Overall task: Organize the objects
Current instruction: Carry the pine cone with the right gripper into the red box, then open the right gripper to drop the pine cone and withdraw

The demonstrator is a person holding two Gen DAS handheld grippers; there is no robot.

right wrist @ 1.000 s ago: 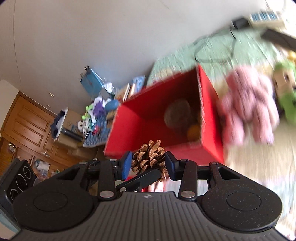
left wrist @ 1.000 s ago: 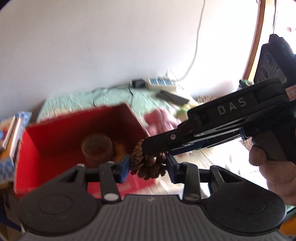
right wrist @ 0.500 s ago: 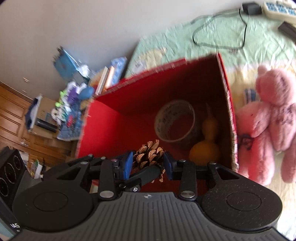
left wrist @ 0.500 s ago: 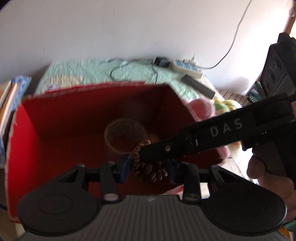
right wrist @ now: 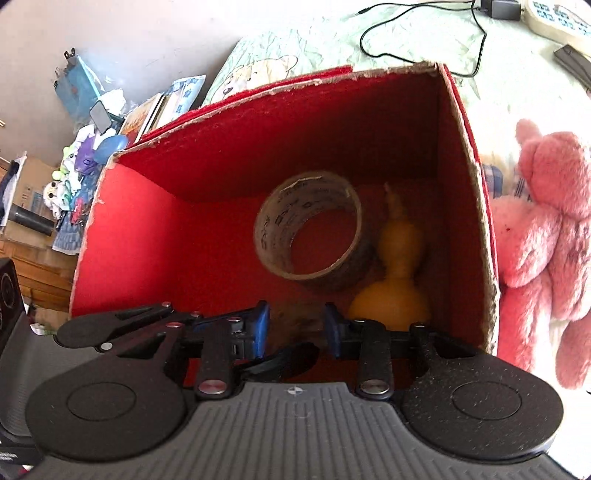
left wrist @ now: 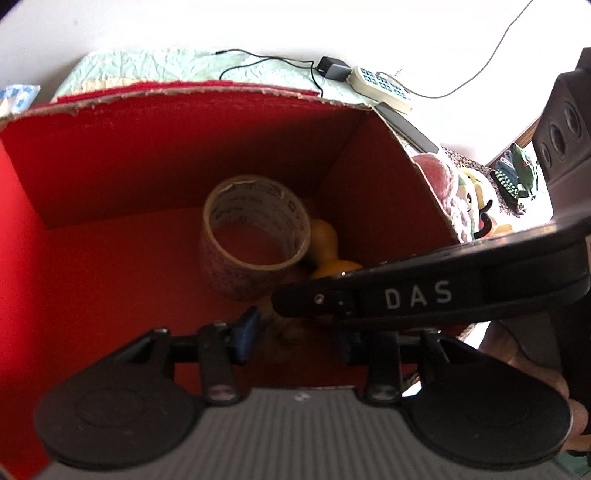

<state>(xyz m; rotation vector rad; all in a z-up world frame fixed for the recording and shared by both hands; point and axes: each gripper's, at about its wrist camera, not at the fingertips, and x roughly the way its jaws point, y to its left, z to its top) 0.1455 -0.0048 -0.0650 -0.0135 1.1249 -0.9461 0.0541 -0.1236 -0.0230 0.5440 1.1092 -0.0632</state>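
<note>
- left claw (left wrist: 295,338) hangs nose-down inside the box. its jaws have just been opening and stand apart, with red floor showing between the blurred cone and the far pad.
- right claw (right wrist: 295,328) reaches into the same spot from the side, and one long black finger (left wrist: 406,295) lettered "das" lies across the left claw's view. its jaws have just been closing around the cone. the brown blur fills the gap from pad to pad, but i cannot tell whether they press on it.
- small brown scaly pine cone (right wrist: 295,323) sits between both pairs of blue pads, low in the box by its near wall, just in front of the tape roll. whether it rests on the floor is unclear.
- open red cardboard box (right wrist: 332,140) with torn pale edges holds a wide roll of clear printed packing tape (right wrist: 317,201) standing tilted, and a yellow bottle-shaped gourd (right wrist: 400,240) lying against the roll's right side.
- fluffy pink plush bear (right wrist: 546,206) lies just outside the box's right wall.
- pale green quilted bedspread (right wrist: 406,33) carries the box. a looped black cable (right wrist: 476,40) and a cream power strip (left wrist: 382,88) lie beyond it.
- person's hand (left wrist: 517,354) grips the right claw's handle at the edge.
</note>
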